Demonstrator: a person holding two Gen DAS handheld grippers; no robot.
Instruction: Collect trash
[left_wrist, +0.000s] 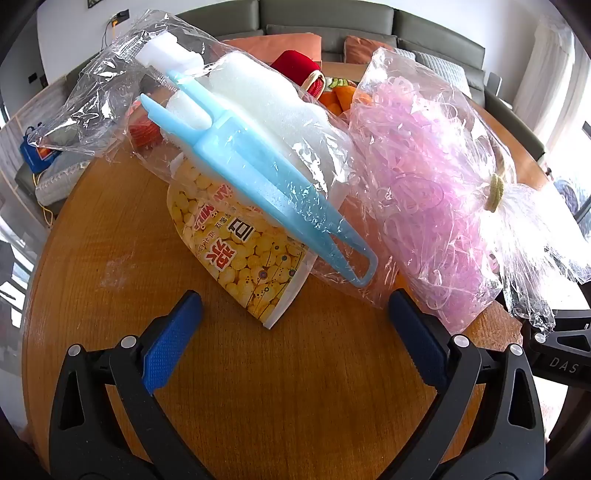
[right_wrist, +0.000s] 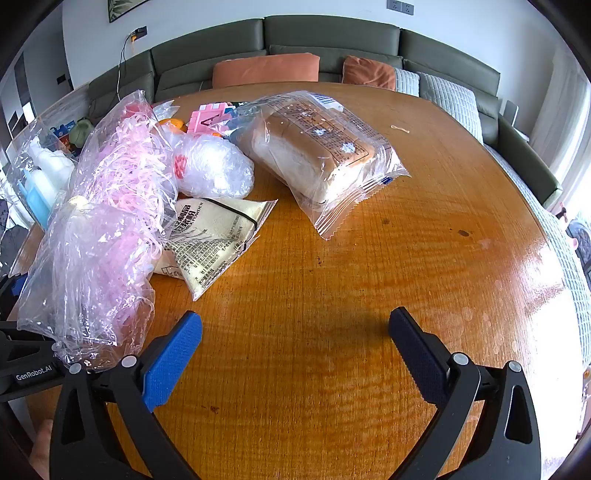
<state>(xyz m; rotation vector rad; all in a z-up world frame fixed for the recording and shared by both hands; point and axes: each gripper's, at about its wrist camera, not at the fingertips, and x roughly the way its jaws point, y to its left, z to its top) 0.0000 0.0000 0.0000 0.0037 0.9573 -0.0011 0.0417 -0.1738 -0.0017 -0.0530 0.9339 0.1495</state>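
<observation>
Your left gripper (left_wrist: 293, 308) stands spread wide with nothing between its pads, angled down over the wooden table (left_wrist: 92, 229). Just beyond it, at 12 o'clock, lies a yellow snack pouch (left_wrist: 236, 251), one corner toward you. Across it rests a clear bag holding a blue-handled sponge brush (left_wrist: 258, 166), long axis from 11 to 5 o'clock, handle loop nearest you. At 2 o'clock, crowding the right finger, sits a tied bag of pink plastic strips (left_wrist: 424, 192). Bare wood lies open at 9 o'clock.

Your right gripper (right_wrist: 295, 325) is likewise spread and empty. The pink-strip bag (right_wrist: 107, 229) lies at 10 o'clock, a milk powder sachet (right_wrist: 214, 240) at 11, a wrapped bread loaf (right_wrist: 317, 155) at 12, long axis from 11 to 5. Open tabletop (right_wrist: 443, 258) runs from 1 to 3 o'clock up to the curved edge.
</observation>
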